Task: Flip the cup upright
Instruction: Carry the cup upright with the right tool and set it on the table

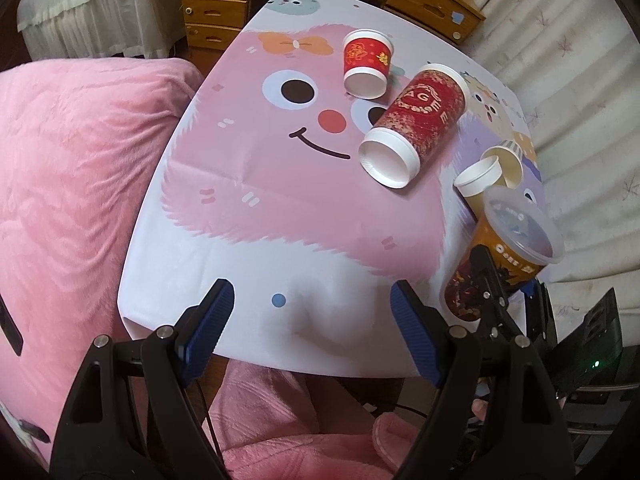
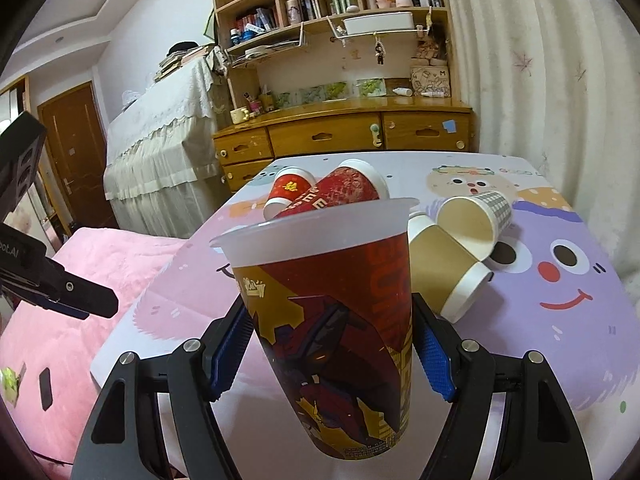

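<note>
My right gripper [image 2: 332, 344] is shut on a tall plastic cup [image 2: 340, 320] with a red and gold print. The cup is nearly upright, mouth up, at the table's front right; in the left wrist view it [image 1: 496, 264] shows the same way. My left gripper [image 1: 312, 328] is open and empty above the table's front edge. A big red cup [image 1: 416, 120] and a small red cup [image 1: 366, 64] lie on their sides at mid table. A tan cup [image 2: 444, 272] and a plaid-sleeved cup [image 2: 476, 216] lie on their sides behind the held cup.
The table [image 1: 280, 208] has a cartoon-print cover. A pink blanket [image 1: 72, 184] lies to its left. A wooden desk with drawers [image 2: 344, 136] and shelves stands behind the table. A curtain [image 2: 540, 60] hangs on the right.
</note>
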Demonstrator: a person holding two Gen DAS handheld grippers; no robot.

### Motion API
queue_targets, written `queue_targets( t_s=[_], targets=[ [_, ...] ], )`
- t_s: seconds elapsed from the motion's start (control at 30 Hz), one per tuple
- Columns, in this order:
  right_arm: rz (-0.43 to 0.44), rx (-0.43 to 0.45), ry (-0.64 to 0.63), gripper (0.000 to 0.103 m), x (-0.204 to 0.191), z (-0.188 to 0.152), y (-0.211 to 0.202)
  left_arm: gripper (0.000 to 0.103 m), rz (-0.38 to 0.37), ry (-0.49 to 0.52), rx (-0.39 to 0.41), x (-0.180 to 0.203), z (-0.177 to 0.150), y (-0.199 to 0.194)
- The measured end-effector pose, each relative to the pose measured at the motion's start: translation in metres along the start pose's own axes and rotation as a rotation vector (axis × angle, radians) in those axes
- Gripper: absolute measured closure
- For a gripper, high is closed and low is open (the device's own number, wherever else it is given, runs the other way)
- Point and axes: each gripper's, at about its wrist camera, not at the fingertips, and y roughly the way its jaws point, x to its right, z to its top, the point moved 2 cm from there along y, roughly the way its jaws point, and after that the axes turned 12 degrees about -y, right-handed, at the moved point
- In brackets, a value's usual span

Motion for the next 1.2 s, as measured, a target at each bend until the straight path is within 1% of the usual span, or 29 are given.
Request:
queue_targets(
  t_s=[0.13,0.37,0.5,0.7,0.77,1.0,1.2],
  targets=[
    [0.029,-0.004,-0.002,0.027,-0.003,0.003,0.009,0.025,0.002,0.016,0.002,0.002,0.0,-0.001],
    [0.032,-0.013,0.002,0.026,-0.003,0.011,0.025,0.025,0.009,0.008,0.004,0.0,0.001,-0.002],
    [0.028,-0.033,0.008,0.026,0.0,0.007,0.031,0.025,0.01,0.002,0.006,-0.001,0.001,-0.002],
    [0.017,-0.056,0.02,0.026,0.003,-0.003,0.031,0.025,0.006,0.02,0.006,0.002,0.001,-0.002],
    [0.013,-0.052,0.019,0.026,0.004,-0.006,0.029,0.025,0.007,0.024,0.003,0.004,0.0,-0.001],
    [0.004,-0.022,0.028,0.026,0.003,-0.002,0.029,0.025,0.007,0.042,0.004,0.007,-0.003,-0.002],
    [0.008,-0.026,0.03,0.026,0.0,-0.004,0.032,0.025,0.011,0.032,0.011,0.004,-0.003,-0.005]
  ],
)
